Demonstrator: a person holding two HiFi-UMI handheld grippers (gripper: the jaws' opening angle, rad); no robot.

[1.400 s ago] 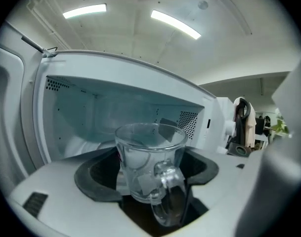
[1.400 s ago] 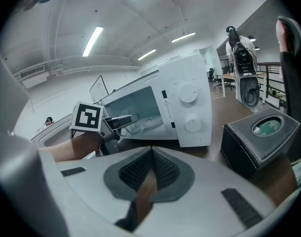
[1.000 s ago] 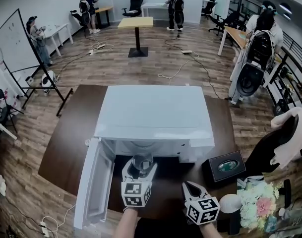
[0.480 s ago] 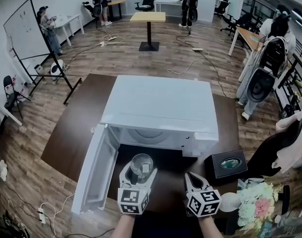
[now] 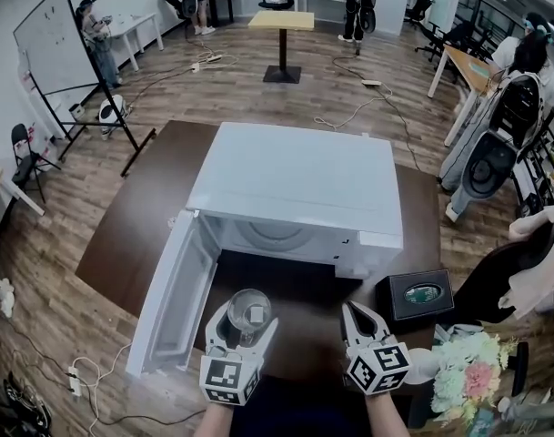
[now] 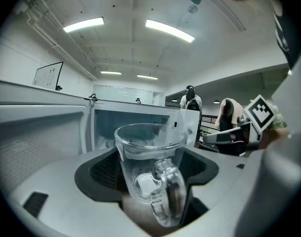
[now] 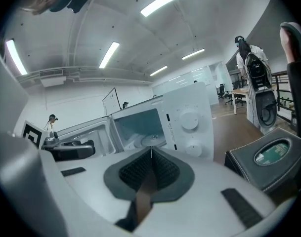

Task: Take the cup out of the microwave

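Left gripper (image 5: 248, 321) grips the cup (image 6: 149, 169) just in front of the microwave (image 5: 295, 185); keep it upright, set down gently; right gripper (image 5: 354, 312), jaws together and empty, hovers alongside.

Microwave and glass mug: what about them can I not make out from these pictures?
- Microwave cavity: in the head view its own top hides it; the right gripper view shows only part of it.
- Glass mug: reflections in the left gripper view leave it unclear whether it holds water.
- Dials: markings are too small in the right gripper view.
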